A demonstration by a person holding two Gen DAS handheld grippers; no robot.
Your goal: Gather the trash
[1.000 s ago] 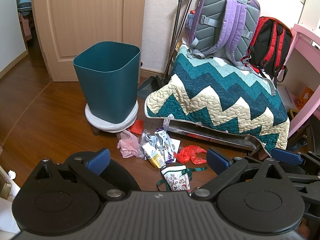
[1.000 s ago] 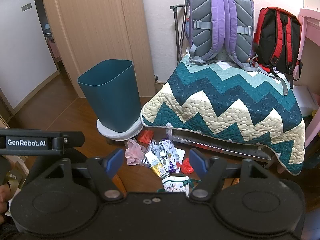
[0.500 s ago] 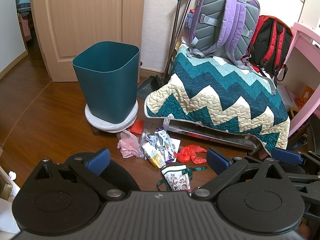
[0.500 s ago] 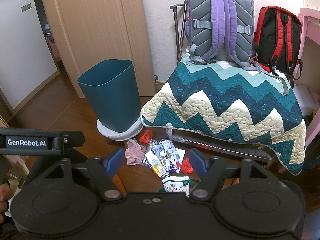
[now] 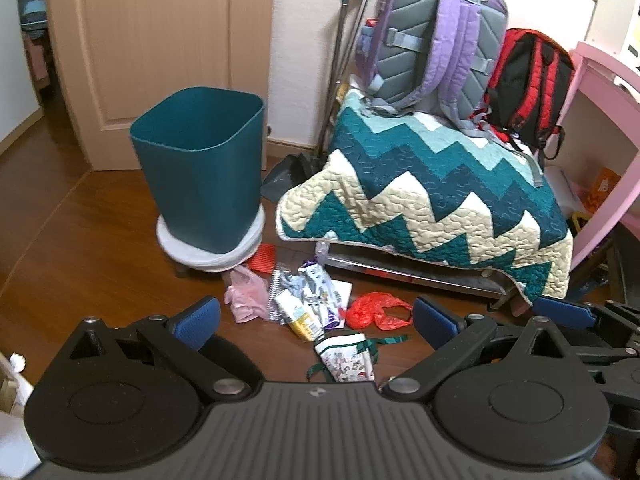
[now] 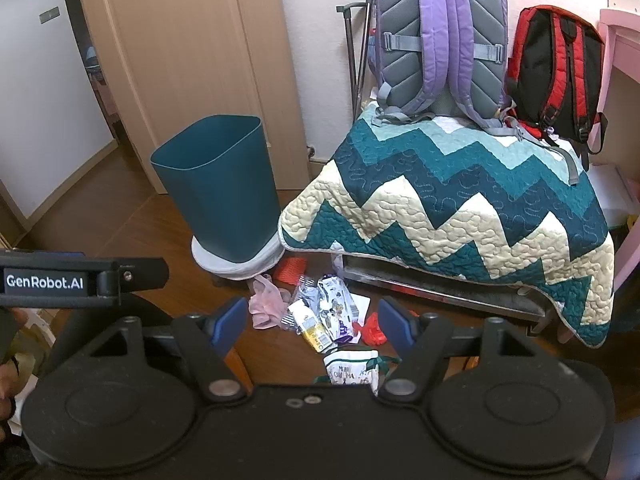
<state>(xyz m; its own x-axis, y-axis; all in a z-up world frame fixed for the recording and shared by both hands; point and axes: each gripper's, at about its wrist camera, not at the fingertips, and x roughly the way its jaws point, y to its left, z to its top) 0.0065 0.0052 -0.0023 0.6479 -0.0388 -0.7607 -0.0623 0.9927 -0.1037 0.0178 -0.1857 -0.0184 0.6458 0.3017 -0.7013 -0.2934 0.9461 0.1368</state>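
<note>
- Trash pile of crumpled wrappers and plastic bags (image 5: pixel 308 308) (image 6: pixel 320 312): loose on the brown wooden floor, just in front of the dark teal plastic bin (image 5: pixel 202 172) (image 6: pixel 218 188).
- White printed pouch with green ribbon (image 5: pixel 346 356): nearest piece, farther out from that bin.
- Left gripper (image 5: pixel 316 314): blue-padded fingers wide apart, empty, above the pile.
- Right gripper (image 6: pixel 312 318): spread apart too, holding nothing.

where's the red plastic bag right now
The red plastic bag lies on the wooden floor at the right edge of the trash pile, just right of the snack wrappers and in front of the quilt.
</note>
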